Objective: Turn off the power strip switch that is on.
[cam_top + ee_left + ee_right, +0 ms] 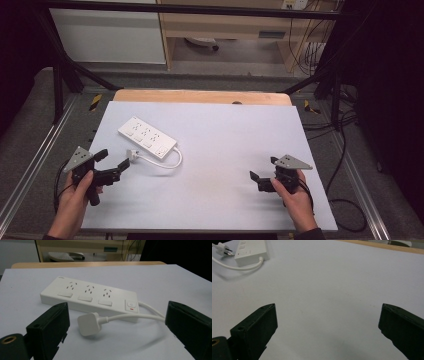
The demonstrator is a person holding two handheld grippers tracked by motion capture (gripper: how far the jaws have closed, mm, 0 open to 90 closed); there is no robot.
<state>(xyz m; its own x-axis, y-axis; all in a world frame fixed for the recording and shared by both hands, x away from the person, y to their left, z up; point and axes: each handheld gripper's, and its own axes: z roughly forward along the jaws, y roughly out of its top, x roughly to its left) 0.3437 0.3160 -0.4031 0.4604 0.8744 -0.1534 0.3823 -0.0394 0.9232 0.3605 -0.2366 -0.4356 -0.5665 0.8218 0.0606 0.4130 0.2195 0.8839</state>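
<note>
The work looks to be at its very start: the white power strip (147, 138) lies flat on the white counter (225, 150), left of the middle, with all three of its sockets empty, and its own plug (89, 323) rests loose on the counter just in front of it, at the end of a cord (167, 162) that loops out from the switch end of the strip and curls back. Nothing has been picked up yet, so grasping the plug, and whatever is then done with it, still seems to lie ahead. The left gripper (113, 163) sits near the counter's left edge with its jaws spread wide, pointed at the plug and close to it but not touching; in the left gripper view the plug lies between the two jaws, a little beyond them. The right gripper (262, 173) hovers well apart at the right side, jaws also wide and holding nothing, with bare counter ahead of it.
</note>
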